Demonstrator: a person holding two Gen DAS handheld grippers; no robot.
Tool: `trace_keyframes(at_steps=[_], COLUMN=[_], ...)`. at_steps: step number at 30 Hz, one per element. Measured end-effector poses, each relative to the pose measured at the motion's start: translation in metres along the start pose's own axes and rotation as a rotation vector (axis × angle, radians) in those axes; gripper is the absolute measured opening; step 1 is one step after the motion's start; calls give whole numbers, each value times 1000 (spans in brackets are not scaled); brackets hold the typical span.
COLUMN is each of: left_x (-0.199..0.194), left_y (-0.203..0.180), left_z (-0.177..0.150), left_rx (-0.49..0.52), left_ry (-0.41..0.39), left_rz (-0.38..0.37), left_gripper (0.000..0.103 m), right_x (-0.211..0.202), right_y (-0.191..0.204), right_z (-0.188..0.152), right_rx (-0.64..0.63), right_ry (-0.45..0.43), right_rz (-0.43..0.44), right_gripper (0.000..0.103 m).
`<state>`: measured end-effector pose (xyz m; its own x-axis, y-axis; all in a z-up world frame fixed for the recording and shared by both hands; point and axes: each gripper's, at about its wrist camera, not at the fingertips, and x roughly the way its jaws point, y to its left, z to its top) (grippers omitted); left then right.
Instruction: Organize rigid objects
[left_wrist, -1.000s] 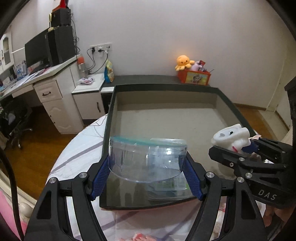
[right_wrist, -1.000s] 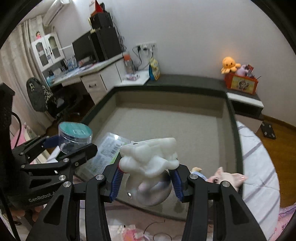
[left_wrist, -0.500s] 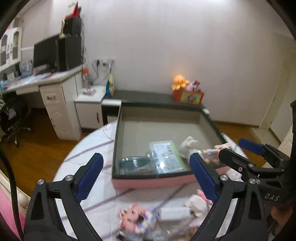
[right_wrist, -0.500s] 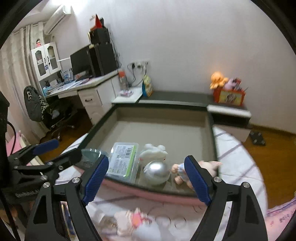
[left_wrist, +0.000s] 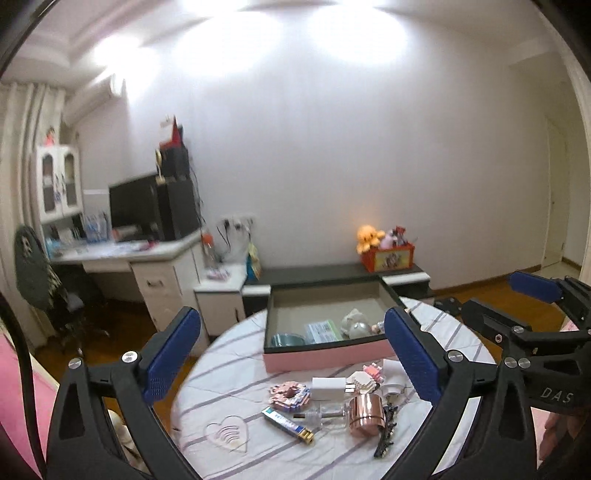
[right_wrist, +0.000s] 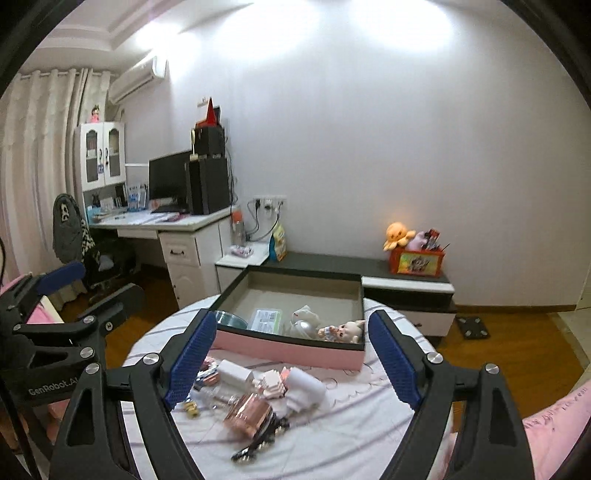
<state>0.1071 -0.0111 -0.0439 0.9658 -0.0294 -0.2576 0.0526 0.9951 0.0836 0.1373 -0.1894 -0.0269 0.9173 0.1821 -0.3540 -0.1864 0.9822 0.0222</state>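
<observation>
Nearest the cameras, both tools hang above the round surface (left_wrist: 229, 373) with nothing between their pads: the left tool (left_wrist: 291, 363) has its jaws opening to nearly their widest, and the right tool (right_wrist: 291, 363) stands released and empty. Just below them lies the loose pile waiting to be sorted: a copper-coloured cup (left_wrist: 365, 410) on its side, a white charger (left_wrist: 327, 387), a blue-and-white tube (left_wrist: 288, 424), a pink block figure (left_wrist: 290, 393) and a dark hair clip (left_wrist: 384, 435), most touching or overlapping. Picking well probably means taking an outlying piece first, such as the tube, coming down with pads either side of its narrow width so neighbours are not dragged along. The cup looks likely to roll, so gripping across its round body seems safer. Beyond the pile sits the pink box (left_wrist: 325, 356), holding a clear tub (left_wrist: 288, 338), a packet (left_wrist: 323, 330), a white toy (left_wrist: 352, 317) and, in the right view, a doll (right_wrist: 343, 330); free room remains at its far end.
</observation>
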Motion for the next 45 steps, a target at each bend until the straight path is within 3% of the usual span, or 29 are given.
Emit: trace_keyframes(at_steps=[7,10,16,45], left_x=[-61,-78,-93,-96], left_y=[-2,0,1,-2], left_z=[7,8,15,16], left_rx=[-18,-34,-37,-43], left_ry=[-78,-94,-131,-129], left_rz=[26,19,15,15], left_gripper=[102,102,103,103], right_x=[-64,-83,-107,-116], right_y=[12,16,22,24], right_z=[-3,-4,0,-3], right_rx=[-5,-14,-31,-32], right_ry=[-71,-104,-171,-185], right_rz=[-13,-36,-47,-62], right_gripper=[87,103,103,103])
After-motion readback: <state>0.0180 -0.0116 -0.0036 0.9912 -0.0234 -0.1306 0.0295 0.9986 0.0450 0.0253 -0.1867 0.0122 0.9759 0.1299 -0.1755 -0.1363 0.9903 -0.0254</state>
